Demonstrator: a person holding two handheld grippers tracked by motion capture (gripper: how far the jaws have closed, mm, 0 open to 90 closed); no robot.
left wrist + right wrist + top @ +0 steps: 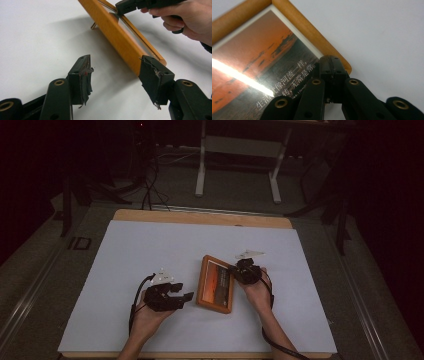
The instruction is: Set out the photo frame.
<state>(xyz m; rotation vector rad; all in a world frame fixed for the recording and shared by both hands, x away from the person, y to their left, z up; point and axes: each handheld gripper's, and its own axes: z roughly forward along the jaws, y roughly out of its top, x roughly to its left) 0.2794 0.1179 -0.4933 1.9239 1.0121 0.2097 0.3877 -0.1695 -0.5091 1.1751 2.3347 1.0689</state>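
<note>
Left hand-held gripper (186,296): black body, brass-ringed pivots, frayed tape on jaw pads, grey three-cornered top plate, black trailing cable. Right hand-held gripper (233,268): same build. Forearms bare, no sleeves.
</note>
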